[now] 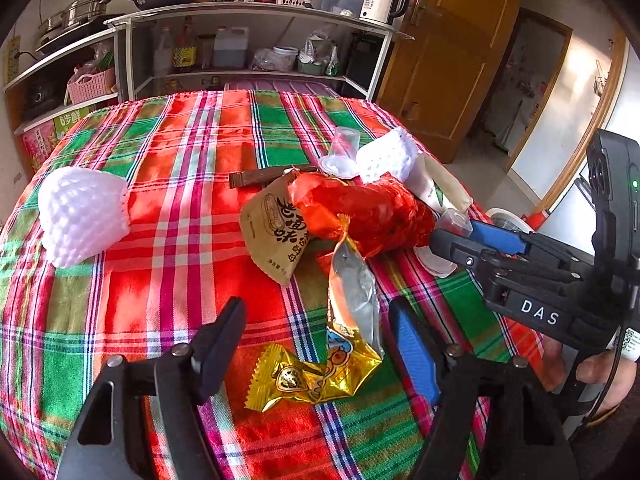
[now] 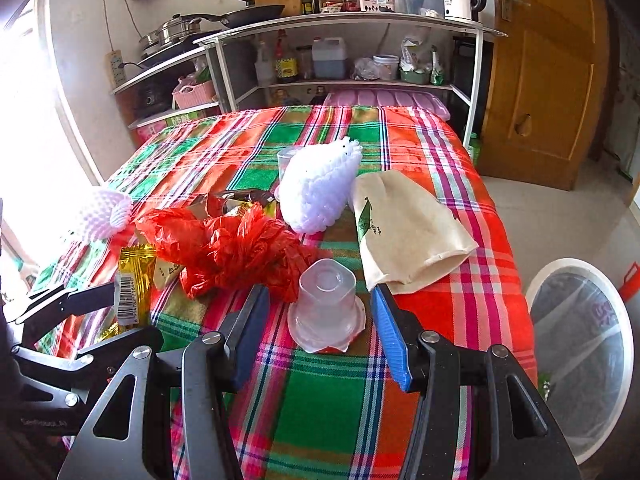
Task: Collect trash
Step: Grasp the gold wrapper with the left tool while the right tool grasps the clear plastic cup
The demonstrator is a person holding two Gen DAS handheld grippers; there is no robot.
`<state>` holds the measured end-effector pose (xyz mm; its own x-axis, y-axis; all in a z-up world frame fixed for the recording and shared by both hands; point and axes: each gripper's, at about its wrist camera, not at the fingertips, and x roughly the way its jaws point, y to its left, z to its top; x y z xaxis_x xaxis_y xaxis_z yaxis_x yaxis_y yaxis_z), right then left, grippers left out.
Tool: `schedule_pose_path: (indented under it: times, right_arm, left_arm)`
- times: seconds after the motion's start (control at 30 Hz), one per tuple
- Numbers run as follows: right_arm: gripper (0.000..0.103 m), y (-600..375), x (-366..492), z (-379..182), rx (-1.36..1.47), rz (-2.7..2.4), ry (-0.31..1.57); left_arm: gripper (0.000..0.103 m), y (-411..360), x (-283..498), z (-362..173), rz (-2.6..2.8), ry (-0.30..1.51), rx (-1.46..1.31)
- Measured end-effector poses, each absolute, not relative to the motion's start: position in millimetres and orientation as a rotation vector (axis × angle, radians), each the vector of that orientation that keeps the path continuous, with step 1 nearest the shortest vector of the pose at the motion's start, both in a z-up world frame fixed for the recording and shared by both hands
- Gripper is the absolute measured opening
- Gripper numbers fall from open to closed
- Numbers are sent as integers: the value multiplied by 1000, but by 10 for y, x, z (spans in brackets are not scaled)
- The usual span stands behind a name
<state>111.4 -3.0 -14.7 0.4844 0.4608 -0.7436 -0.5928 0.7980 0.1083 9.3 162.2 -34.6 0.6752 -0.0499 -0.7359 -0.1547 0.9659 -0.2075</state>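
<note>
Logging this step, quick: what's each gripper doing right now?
Left gripper: open, gold wrapper between its fingers, ungripped.
Right gripper: open around the upturned plastic cup.

Sunlit kitchen shelving (image 2: 344, 24) (cluttered), wooden door (image 2: 540, 80) beside

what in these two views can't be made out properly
- Bin: right wrist view, cut off by the frame edge; contents blurred behind its liner.
- Dark flat strip: left wrist view, too small to identify.
- Upturned clear cup: left wrist view, mostly hidden by the right gripper.
- Gold wrapper: right wrist view, lower end hidden behind the left gripper.
</note>
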Motion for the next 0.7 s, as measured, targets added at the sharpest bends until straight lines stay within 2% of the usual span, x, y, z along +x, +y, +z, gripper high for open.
schedule_pose_path:
  times: [0.1, 0.23, 0.3, 0.33, 0.5, 0.7]
  right_arm:
    - [52, -27, 1131, -168, -162, 650, 856]
    - [41, -49, 1134, -176, -154, 644, 859]
    - [38, -55, 1137, -188, -152, 644, 863]
    - [32, -56, 1141, -189, -153, 641, 862]
    - [32, -58, 1112, -184, -156, 642, 856]
    - [32, -133, 1012, -154, -134, 645, 843]
  left_arm:
    - [61, 1620, 114, -355, 49, 833, -275]
    - [53, 1621, 124, -354, 34, 825, -295]
    - [45, 1617, 131, -361, 34, 828, -295]
    - [43, 1617, 135, -363, 32, 830, -296]
    - [22, 1600, 136, -369, 28, 837, -291]
    - [18, 1584, 101, -317, 34, 824, -269]
